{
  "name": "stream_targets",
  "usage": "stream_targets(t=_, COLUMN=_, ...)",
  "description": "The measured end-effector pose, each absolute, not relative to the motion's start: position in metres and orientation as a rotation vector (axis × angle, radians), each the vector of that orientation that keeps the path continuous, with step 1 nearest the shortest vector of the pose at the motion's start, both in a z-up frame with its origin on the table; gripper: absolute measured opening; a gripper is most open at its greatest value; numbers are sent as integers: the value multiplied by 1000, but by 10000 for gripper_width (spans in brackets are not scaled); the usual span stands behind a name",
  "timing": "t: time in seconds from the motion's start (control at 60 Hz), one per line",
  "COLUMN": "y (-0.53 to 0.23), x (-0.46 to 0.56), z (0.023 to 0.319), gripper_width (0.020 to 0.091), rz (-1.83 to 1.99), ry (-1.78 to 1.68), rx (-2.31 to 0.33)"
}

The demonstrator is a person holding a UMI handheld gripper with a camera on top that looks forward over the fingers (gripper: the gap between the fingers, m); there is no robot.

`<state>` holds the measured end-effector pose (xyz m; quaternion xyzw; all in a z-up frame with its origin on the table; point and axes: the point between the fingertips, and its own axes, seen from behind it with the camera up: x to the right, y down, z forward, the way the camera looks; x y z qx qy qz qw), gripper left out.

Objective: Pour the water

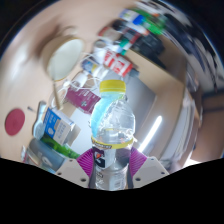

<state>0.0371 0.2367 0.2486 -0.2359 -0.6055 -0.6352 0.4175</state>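
- Jaws (111, 165): closed on the water bottle (113, 128); a purple pad (91, 159) presses the bottle's left side and a matching pad shows at its right side. No gap visible between either pad and the plastic.
- Water bottle: clear plastic, ribbed, with a yellow cap (112, 87) on top. It stands roughly in line with the jaws, cap pointing away from the camera. A dark label band sits at the level of the pads. Whether liquid is inside cannot be judged with certainty; the body looks transparent and bright.
- Whole view is tilted, so the bench (150, 85) runs on a slant behind the bottle. Surface is light-coloured.
- Just left of the bottle: a blue-and-white carton (55, 126), and near it further small packs, details unreadable.
- Beyond the cap: a red-and-white labelled container (119, 65), close behind the bottle's top.
- Further left and beyond: a pale round bowl (65, 52), well apart from the bottle.
- Far end of the bench: a cluster of mixed items, green and red among them (140, 30); too small to identify.
- Left margin: a dark red round object (15, 122), nature unclear.
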Motion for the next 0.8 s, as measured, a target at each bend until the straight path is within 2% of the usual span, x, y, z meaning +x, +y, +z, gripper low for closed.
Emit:
stream_targets(t=0.083, y=236, x=61, z=265, gripper_width=439, rz=-1316, ry=-1286, rx=-908)
stream_targets(t=0.15, y=236, x=84, z=263, gripper_width=438, rz=-1064, ry=-1061, rx=-1144)
stream_targets(t=0.233, y=235, x=112, z=241, gripper_width=439, rz=-740, ry=-806, rx=-1369)
stream_targets(t=0.317, y=233, x=125, z=207, gripper_width=439, rz=-414, ry=-585, rx=-1530)
stream_targets(t=0.5, y=241, x=138, z=139, gripper_width=440, rz=-11, ry=-292, rx=-1678)
stream_targets(t=0.8, y=251, x=127, z=88, gripper_width=440, rz=151, ry=-245, rx=-1738)
